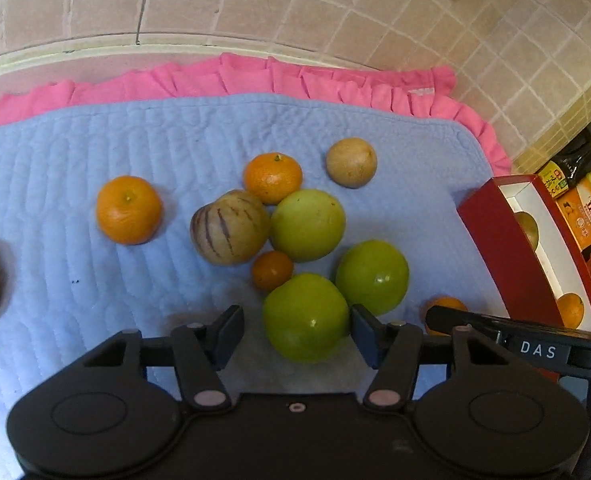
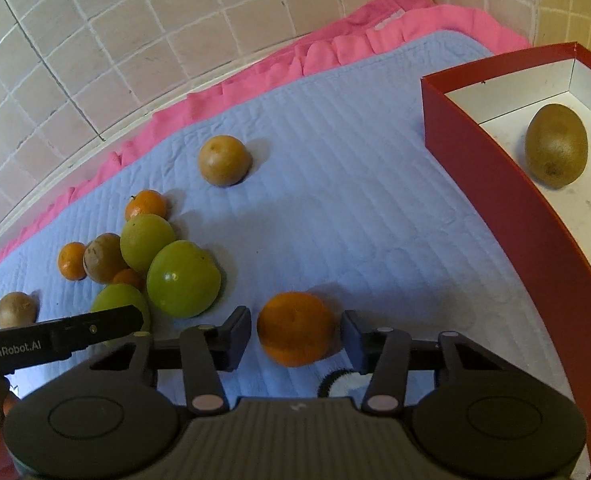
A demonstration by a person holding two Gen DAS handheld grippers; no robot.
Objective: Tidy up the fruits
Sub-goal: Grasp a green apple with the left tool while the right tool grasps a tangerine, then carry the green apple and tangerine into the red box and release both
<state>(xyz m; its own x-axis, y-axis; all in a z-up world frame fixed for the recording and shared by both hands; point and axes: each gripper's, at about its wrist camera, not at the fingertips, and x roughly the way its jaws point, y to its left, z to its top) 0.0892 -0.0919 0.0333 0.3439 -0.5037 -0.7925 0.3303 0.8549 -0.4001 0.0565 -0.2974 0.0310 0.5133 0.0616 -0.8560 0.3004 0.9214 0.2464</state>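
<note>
Green apple [image 1: 305,317] sat between my open left tongs [image 1: 297,334]; right tongs [image 2: 297,338] straddled a tangerine [image 2: 295,328], ungripped. Closing seemed next.

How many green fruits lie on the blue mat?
3: one between the left gripper fingers, one right of it, one behind, beside the striped fruit. None seems hidden.

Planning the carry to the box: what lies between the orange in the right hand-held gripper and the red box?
Right wrist view: only bare blue mat between orange and red box.
</note>
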